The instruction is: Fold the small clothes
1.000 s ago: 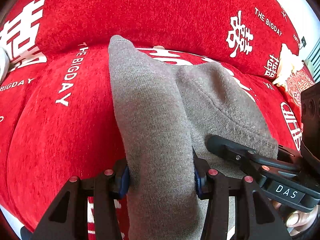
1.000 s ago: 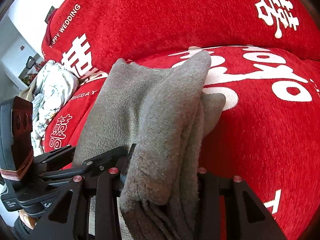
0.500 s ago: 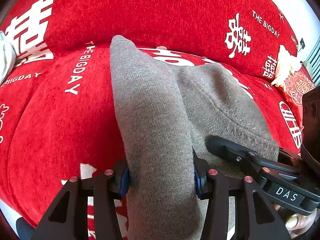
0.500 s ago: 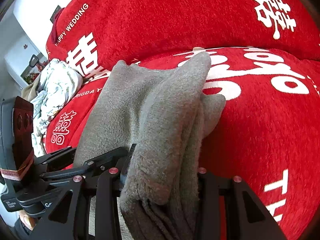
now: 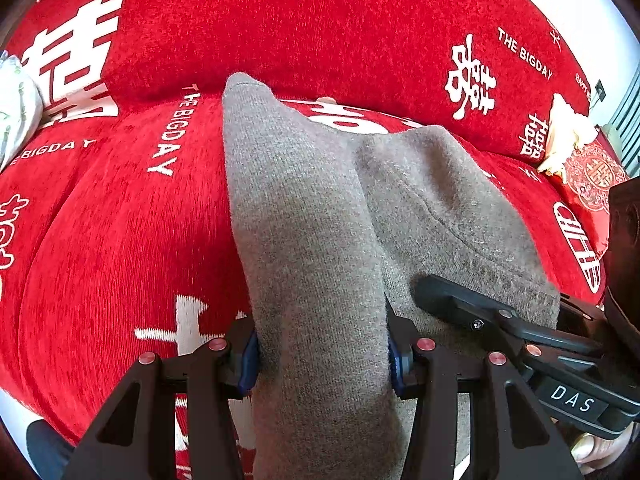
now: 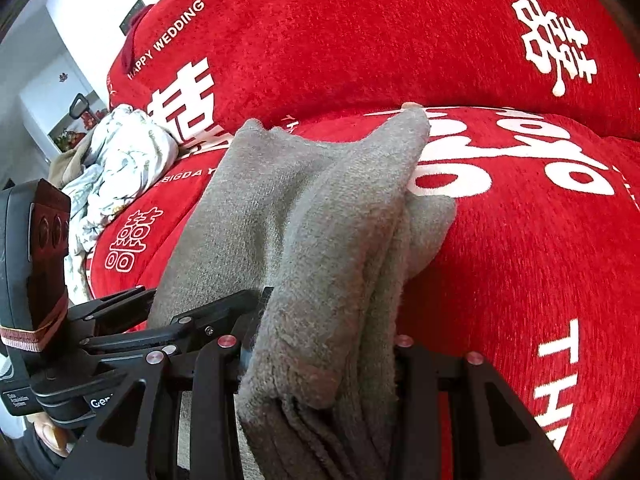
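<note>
Two black hand-held grippers, matt and angular

The left gripper (image 5: 322,354) has blue pads and pink-red rivet heads on cut-out black arms; the right gripper (image 6: 320,346) matches it — its body bears white "DAS" lettering, while the left's camera block wears a pale band.

The red sofa cover (image 5: 120,240) slides across both views while the grey garment (image 5: 320,240) holds its spot. In the left wrist view the "THE BIGDAY" lettering (image 5: 168,132) drifts right toward the cloth, and a white character (image 5: 188,320) appears at lower left. In the right wrist view the crumpled white bedding (image 6: 120,160) shifts rightward, and more white lettering (image 6: 560,380) enters at lower right.
</note>
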Demonstrator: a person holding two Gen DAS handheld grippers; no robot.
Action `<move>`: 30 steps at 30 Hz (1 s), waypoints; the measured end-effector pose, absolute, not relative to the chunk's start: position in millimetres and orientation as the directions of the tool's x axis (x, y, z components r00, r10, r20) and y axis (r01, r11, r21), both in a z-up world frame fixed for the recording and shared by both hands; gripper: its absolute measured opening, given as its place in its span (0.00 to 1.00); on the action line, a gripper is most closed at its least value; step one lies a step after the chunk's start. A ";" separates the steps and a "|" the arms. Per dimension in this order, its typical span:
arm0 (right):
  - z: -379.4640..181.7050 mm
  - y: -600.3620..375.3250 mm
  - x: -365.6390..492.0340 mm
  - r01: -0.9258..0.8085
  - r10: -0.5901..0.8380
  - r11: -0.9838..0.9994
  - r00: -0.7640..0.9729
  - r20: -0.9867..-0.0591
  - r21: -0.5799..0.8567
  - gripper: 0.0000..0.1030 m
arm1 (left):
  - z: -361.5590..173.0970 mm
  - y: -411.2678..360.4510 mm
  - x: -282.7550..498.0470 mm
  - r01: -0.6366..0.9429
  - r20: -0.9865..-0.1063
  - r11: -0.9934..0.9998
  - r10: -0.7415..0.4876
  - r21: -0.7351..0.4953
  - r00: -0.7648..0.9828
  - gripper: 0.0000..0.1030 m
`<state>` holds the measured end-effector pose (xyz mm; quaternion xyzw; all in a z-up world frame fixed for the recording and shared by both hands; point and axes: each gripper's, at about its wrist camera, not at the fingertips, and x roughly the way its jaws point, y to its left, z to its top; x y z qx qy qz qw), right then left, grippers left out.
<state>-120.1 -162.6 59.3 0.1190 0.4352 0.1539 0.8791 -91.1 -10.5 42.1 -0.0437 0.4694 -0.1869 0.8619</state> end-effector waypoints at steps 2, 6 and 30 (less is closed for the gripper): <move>57.3 -162.5 -123.1 -0.169 0.371 0.926 0.573 -0.730 0.338 0.40 | 40.3 -11.3 -93.6 0.283 -0.794 0.926 -0.364 -0.251 0.486 0.49; 54.3 -165.3 -129.3 -0.168 0.367 0.928 0.575 -0.731 0.333 0.40 | 37.7 -14.5 -100.5 0.295 -0.793 0.924 -0.363 -0.242 0.488 0.49; 39.0 -175.6 -147.1 -0.173 0.367 0.927 0.600 -0.711 0.332 0.40 | 24.3 -19.3 -120.0 0.336 -0.764 0.919 -0.366 -0.207 0.531 0.50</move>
